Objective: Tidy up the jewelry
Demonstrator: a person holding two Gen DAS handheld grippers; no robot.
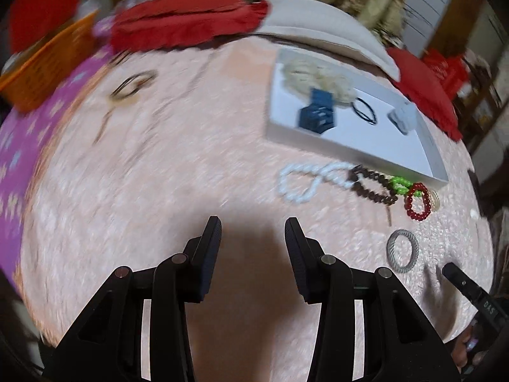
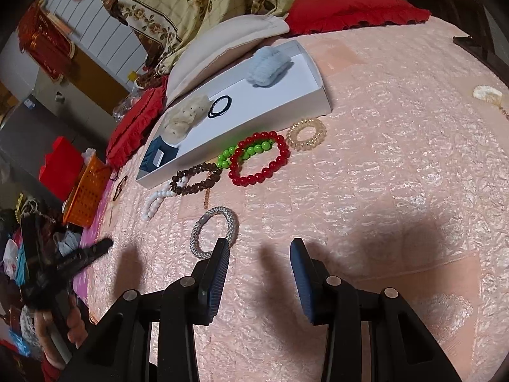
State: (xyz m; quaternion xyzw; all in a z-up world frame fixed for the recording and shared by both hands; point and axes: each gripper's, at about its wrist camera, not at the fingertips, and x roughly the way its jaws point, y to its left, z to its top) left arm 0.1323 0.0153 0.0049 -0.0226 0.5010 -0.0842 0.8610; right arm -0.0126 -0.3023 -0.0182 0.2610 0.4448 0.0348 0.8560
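**Jewelry sorting on the bed, early stage: tray partly filled, six loose pieces outside**

From my remote station I judge the task barely begun. The white tray (image 2: 313, 67) lies on the pink bedspread (image 2: 381, 175) at the far side and already holds four things: a blue scrunchie (image 2: 268, 65), a cream scrunchie (image 2: 184, 116), a black hair tie (image 2: 219, 106) and a dark blue box (image 2: 157, 159).

Left to sort, I count six loose pieces along the tray's near edge: one white bead strand (image 2: 156, 202), one brown bead bracelet (image 2: 194, 180), one green bead bracelet (image 2: 245, 152), one red bead bracelet (image 2: 259, 162), one clear coil tie (image 2: 307, 133), and, nearer me, one silver mesh bracelet (image 2: 214, 235).

My left gripper (image 1: 253, 226) and right gripper (image 2: 259, 246) both hover above the bedspread, jaws partly apart and empty; the right one's left finger sits just beside the silver bracelet.
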